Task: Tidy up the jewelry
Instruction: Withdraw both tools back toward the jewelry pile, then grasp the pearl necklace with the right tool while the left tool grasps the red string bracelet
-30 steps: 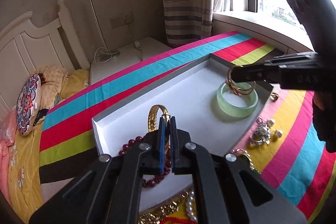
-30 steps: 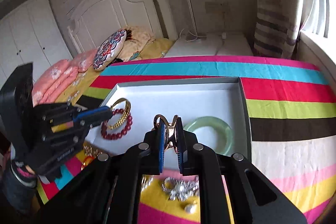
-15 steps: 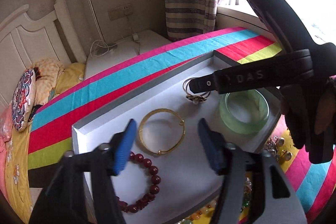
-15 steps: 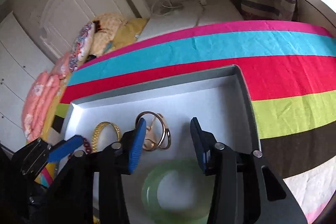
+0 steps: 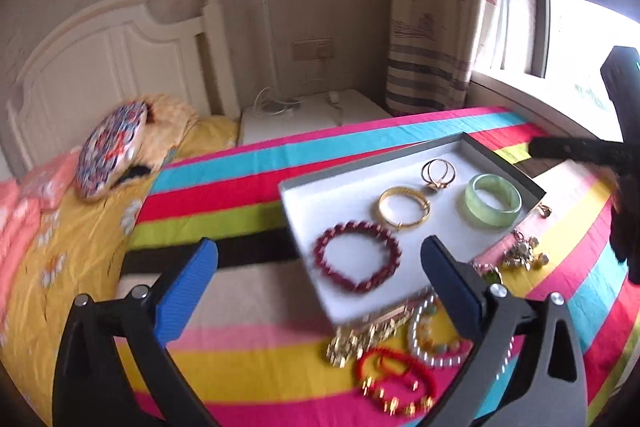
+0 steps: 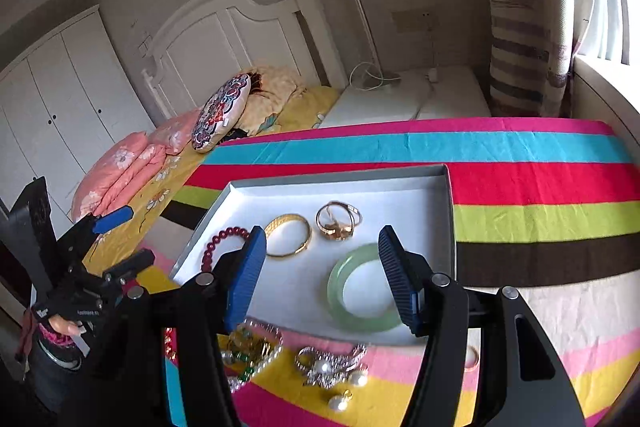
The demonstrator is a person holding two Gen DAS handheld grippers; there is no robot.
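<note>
A white tray (image 5: 352,183) (image 6: 416,187) lies on the striped cloth. In it lie a dark red bead bracelet (image 5: 357,255) (image 6: 216,247), a gold bangle (image 5: 404,208) (image 6: 289,235), linked gold rings (image 5: 438,173) (image 6: 338,221) and a green jade bangle (image 5: 493,200) (image 6: 362,289). My left gripper (image 5: 320,285) is open and empty, raised in front of the tray's near left corner. My right gripper (image 6: 322,275) is open and empty, raised over the tray's near edge beside the jade bangle.
Loose jewelry lies on the cloth in front of the tray: a gold chain (image 5: 368,337), a pearl bracelet (image 5: 432,335), a red bracelet (image 5: 394,379), and a silver pearl brooch (image 6: 332,363). A bed with pillows (image 6: 220,111) stands at the left.
Both grippers opened and let go: the gold bangle and the linked gold rings now lie in the tray. Both grippers then drew back and up from the tray.
</note>
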